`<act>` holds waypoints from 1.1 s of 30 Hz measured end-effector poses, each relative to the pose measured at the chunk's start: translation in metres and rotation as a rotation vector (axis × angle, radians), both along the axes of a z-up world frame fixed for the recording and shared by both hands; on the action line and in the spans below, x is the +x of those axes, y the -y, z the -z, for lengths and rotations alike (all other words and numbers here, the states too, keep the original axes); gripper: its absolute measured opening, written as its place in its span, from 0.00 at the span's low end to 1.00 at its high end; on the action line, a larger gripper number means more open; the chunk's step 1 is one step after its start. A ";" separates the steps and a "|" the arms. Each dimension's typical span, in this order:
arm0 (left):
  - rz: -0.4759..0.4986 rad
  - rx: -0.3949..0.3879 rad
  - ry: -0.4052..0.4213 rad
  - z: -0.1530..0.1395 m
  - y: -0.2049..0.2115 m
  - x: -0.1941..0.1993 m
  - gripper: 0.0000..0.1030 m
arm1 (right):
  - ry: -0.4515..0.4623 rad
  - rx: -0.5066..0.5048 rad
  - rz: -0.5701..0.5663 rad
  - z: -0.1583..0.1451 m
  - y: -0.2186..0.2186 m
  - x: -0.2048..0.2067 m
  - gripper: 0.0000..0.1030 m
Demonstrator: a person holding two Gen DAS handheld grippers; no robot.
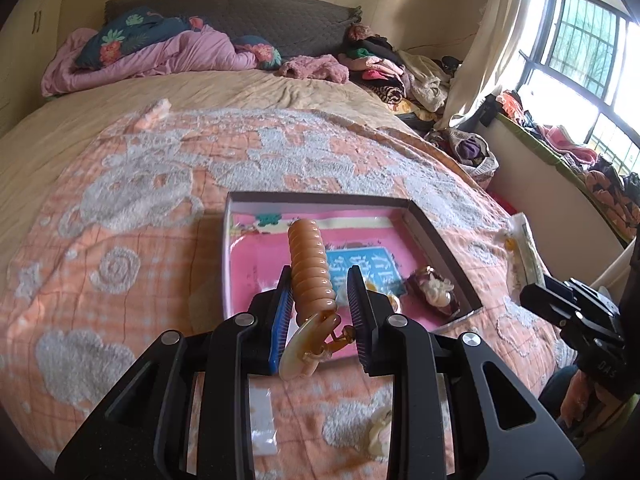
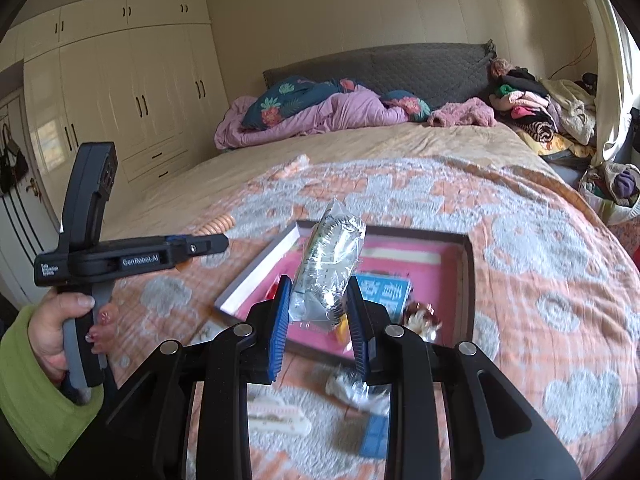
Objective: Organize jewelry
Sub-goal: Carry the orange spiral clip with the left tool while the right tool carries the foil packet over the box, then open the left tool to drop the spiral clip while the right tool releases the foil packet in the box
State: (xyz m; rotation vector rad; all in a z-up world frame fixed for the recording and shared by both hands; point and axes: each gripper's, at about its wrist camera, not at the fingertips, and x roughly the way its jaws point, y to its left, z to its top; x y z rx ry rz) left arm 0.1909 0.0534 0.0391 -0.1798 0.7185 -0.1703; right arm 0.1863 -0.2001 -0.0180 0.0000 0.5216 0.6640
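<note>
- Here, the left gripper point(image 1: 320, 300) is clamped on a tan ribbed hair clip point(image 1: 310, 264); its ribbed body sticks up past the blue pads toward 12 o'clock, and its pale curved end hangs below the fingers.
- The clip sits above the near left part of a shallow box point(image 1: 436, 236) with a pink floor, which lies on the orange and grey blanket point(image 1: 140, 208).
- In the box's corner at 4 o'clock lies a small dark packet with pale pieces point(image 1: 434, 290), close to the right wall and the near edge.
- The right gripper point(image 2: 320, 308) is closed tight on a clear crinkled plastic bag point(image 2: 328, 264), which stands up between the pads and leans toward 1 o'clock, above the box's near edge.
- In the right wrist view the box's white left wall point(image 2: 256, 276) runs from 7 to 1 o'clock; its dark right wall is straight and free of things.
- A hand point(image 2: 60, 328) in a green sleeve holds the left gripper's handle at 9 o'clock in that view, well left of the box.
- Below the right gripper, near 6 o'clock, a white clip point(image 2: 280, 416), another clear packet point(image 2: 356, 386) and a blue card point(image 2: 376, 436) lie on the blanket, just outside the box.
- Beyond the box toward 12 o'clock the blanket is bare and flat as far as the tan sheet point(image 2: 360, 148); a small orange item point(image 2: 292, 168) lies at that border.
- At 3 o'clock the blanket curves down to the bed's edge, where clothes are heaped point(image 2: 612, 188).
</note>
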 end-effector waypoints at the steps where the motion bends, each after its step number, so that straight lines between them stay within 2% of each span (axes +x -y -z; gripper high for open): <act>1: 0.003 0.003 -0.001 0.000 0.002 0.003 0.19 | 0.004 0.002 0.005 -0.003 0.000 0.004 0.25; 7: 0.018 0.009 -0.010 0.002 0.013 0.022 0.19 | 0.022 0.012 0.029 -0.015 0.003 0.021 0.25; 14: 0.035 0.011 -0.029 0.017 0.025 0.036 0.19 | 0.017 0.001 0.040 -0.014 0.001 0.037 0.25; 33: 0.099 0.044 -0.131 0.070 0.046 0.061 0.19 | -0.035 -0.067 0.052 0.019 -0.021 0.083 0.25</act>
